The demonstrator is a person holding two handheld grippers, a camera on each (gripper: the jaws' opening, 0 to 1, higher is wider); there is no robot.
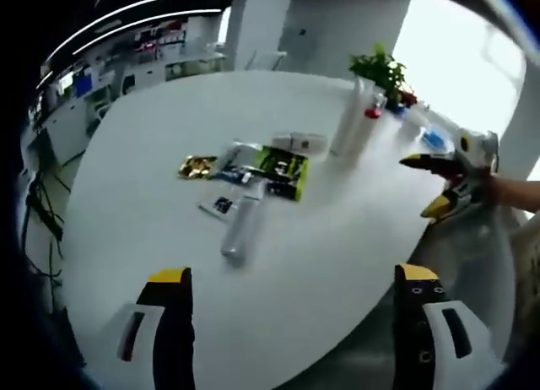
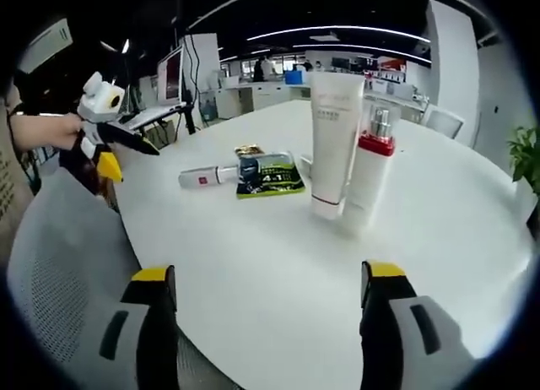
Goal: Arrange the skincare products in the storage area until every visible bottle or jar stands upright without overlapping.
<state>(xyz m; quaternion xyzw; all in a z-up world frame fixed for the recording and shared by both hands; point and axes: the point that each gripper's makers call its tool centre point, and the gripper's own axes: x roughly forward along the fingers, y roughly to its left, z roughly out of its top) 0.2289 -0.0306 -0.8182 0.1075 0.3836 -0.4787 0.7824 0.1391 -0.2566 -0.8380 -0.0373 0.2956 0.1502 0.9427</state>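
On the white round table (image 1: pixel 152 204) a slim silver bottle (image 1: pixel 240 230) lies on its side. Behind it lie a green-and-black packet (image 1: pixel 283 171), a gold packet (image 1: pixel 196 166) and a small white tube (image 1: pixel 299 143). A tall white tube (image 1: pixel 353 118) and a white bottle with a red collar (image 1: pixel 371 113) stand upright side by side. My left gripper (image 1: pixel 294 274) hovers open over the near edge, holding nothing. My right gripper (image 1: pixel 443 184) shows open at the right. In the right gripper view, the tube (image 2: pixel 336 137) and red-collared bottle (image 2: pixel 369 175) stand ahead of my open right gripper (image 2: pixel 267 272). The lying bottle (image 2: pixel 207 176), the packet (image 2: pixel 268 176) and the left gripper (image 2: pixel 108 149) are at the left.
A potted plant (image 1: pixel 384 67) and small blue items (image 1: pixel 434 139) sit at the table's far edge. A grey mesh chair (image 2: pixel 59 272) stands by the table. A hand (image 1: pixel 516 192) holds the right gripper. Desks and monitors (image 2: pixel 169 78) fill the office behind.
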